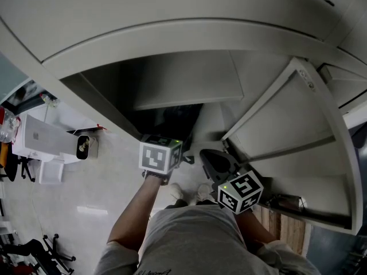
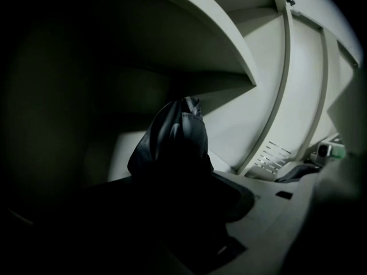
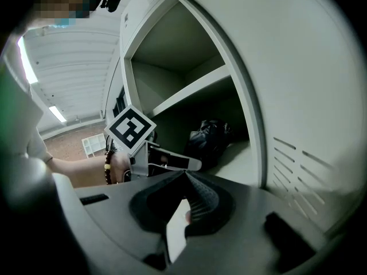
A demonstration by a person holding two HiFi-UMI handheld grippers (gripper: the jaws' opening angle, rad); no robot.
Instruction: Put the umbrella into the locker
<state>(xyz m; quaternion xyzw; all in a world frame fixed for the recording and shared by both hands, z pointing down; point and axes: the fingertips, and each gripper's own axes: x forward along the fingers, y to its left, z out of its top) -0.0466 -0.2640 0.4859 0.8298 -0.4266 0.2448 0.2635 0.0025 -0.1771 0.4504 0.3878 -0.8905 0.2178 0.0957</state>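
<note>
The black folded umbrella (image 2: 172,145) lies on the floor of a locker compartment, dark against the pale back wall; it also shows as the umbrella (image 3: 207,137) under a shelf. My left gripper (image 2: 172,211) reaches into that compartment with its jaws wide apart and the umbrella just beyond them, not pressed by the pads. Seen from the side, the left gripper (image 3: 192,164) points at the umbrella. My right gripper (image 3: 184,179) hangs outside the locker, jaws meeting at the tips with nothing in them. From above, the left gripper (image 1: 166,145) is at the dark opening and the right gripper (image 1: 213,160) beside it.
The locker door (image 1: 298,142) stands open to the right, close to my right gripper. A shelf (image 3: 189,90) runs above the umbrella. White boxes (image 1: 40,142) and black office chairs (image 1: 28,251) stand on the floor at the left.
</note>
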